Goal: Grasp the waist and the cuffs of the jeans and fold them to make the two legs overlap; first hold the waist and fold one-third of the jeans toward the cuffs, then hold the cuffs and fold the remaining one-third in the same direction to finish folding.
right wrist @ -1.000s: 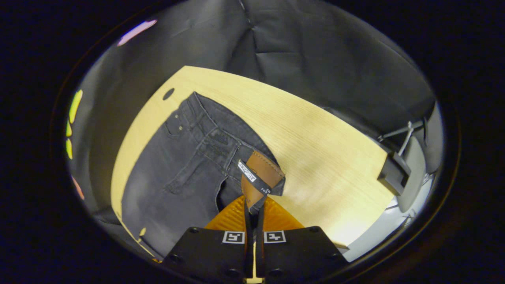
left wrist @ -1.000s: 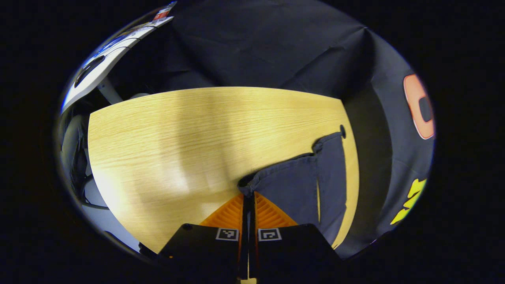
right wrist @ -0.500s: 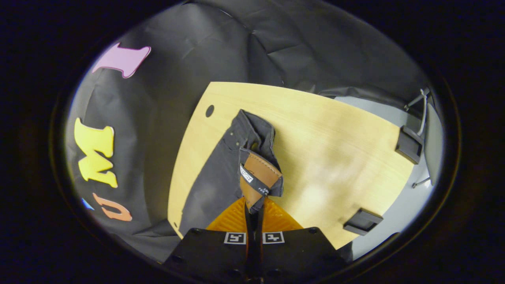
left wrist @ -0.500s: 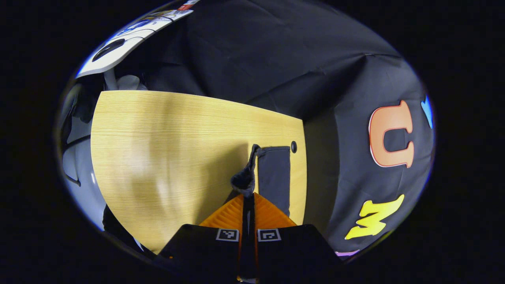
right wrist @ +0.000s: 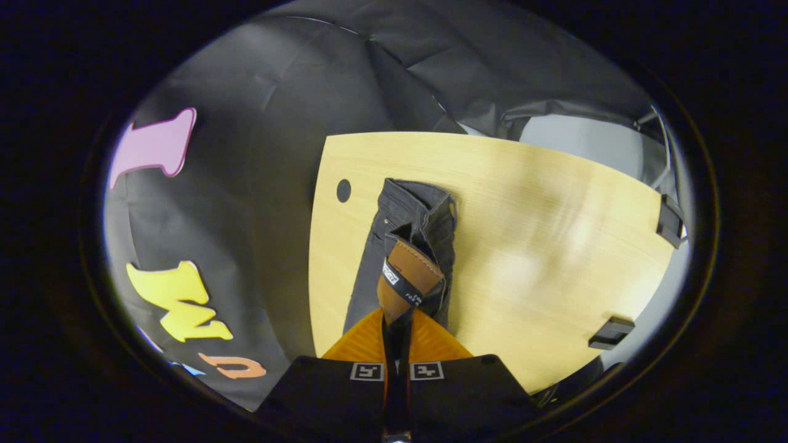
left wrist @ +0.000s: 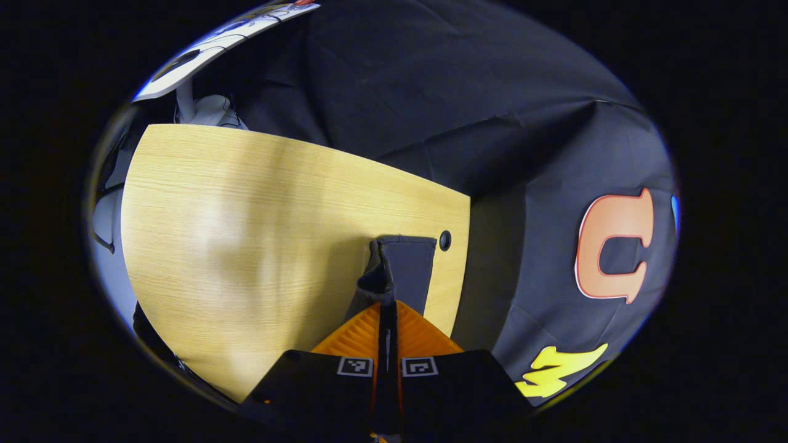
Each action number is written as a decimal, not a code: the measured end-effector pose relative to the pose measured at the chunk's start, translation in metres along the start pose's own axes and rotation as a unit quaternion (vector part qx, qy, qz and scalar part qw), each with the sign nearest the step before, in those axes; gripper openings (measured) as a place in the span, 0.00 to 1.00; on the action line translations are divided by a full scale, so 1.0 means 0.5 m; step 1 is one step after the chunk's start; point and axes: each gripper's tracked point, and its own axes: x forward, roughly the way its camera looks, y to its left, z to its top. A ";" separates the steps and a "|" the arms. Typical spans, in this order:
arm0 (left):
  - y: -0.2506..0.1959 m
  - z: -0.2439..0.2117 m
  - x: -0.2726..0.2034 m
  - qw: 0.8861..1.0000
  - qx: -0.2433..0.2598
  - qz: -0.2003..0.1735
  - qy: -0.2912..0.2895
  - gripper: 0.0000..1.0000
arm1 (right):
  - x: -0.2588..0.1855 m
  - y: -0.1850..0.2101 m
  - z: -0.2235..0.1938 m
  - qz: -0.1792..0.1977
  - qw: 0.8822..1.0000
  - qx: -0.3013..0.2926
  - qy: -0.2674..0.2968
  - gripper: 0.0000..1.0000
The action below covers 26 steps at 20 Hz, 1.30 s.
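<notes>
The jeans (right wrist: 403,246) lie on the wooden table (right wrist: 529,246), just beside the round hole (right wrist: 343,190) near its edge. The right gripper (right wrist: 397,326) is clenched on the waist, at the brown leather patch (right wrist: 407,280), lifted above the hole side of the table. The left gripper (left wrist: 386,307) is clenched on a bunched cuff (left wrist: 378,284), the leg below reaching almost to the hole (left wrist: 444,240). This looks like the first step, laying one leg over the other. Next, both ends need lowering together toward the hole until the legs line up flat, then letting go.
</notes>
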 end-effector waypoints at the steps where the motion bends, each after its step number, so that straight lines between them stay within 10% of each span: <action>1: -0.013 0.001 0.003 1.000 -0.005 0.000 -0.001 0.03 | 0.006 0.016 0.009 0.003 1.000 0.004 0.004 0.01; 26: -0.190 -0.012 0.456 0.987 0.157 0.016 0.026 0.03 | 0.307 0.102 0.172 0.013 0.999 0.006 0.043 0.01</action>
